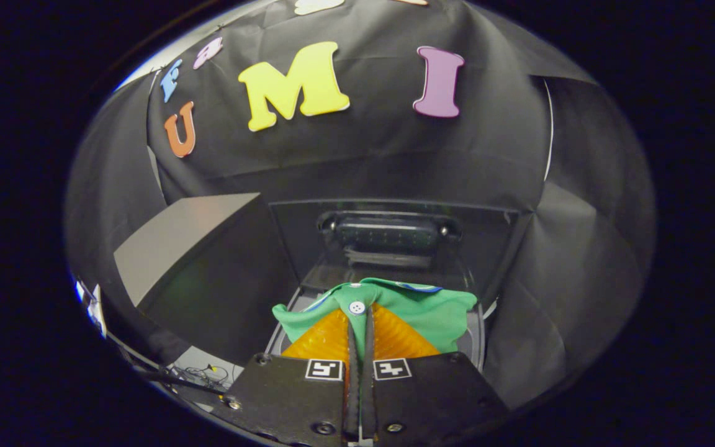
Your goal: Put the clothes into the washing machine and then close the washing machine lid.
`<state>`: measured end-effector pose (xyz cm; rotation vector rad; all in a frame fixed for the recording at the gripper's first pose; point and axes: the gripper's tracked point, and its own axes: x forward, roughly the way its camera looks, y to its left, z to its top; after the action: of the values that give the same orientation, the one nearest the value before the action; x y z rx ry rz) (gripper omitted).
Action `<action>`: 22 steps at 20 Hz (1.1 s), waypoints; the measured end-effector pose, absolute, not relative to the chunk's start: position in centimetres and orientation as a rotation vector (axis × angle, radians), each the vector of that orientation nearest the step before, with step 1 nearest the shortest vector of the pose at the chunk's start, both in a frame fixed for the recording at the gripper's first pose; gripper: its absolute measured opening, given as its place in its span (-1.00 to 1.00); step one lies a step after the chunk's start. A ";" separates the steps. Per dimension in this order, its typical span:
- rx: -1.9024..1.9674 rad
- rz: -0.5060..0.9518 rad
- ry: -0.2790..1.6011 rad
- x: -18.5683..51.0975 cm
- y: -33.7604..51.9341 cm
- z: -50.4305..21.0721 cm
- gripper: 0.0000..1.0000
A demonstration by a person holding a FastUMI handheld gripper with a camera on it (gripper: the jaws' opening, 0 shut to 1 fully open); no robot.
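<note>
My gripper (360, 323) is shut on a green shirt (438, 310) with a white button and a blue-trimmed collar. The cloth hangs over and around both fingers, pinched between them. Just beyond and below the shirt lies the washing machine's opening (395, 273). Its dark lid (388, 233) stands raised behind the opening, with a handle-like bar across it. The drum's inside is hidden by the shirt.
A grey box or panel (177, 242) stands to the left of the machine. Black cloth walls close in behind and on the right. Some cables (199, 374) lie on a pale floor patch to the lower left of the fingers.
</note>
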<state>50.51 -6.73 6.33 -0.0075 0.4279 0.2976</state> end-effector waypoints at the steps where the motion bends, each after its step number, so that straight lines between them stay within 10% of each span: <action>1: -0.004 0.298 0.448 50.9 -6.5 5.5 -0.89; 22: 0.144 0.140 0.895 55.9 -5.8 -12.6 -0.90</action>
<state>55.93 -5.75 -12.64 0.1440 0.8945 0.1401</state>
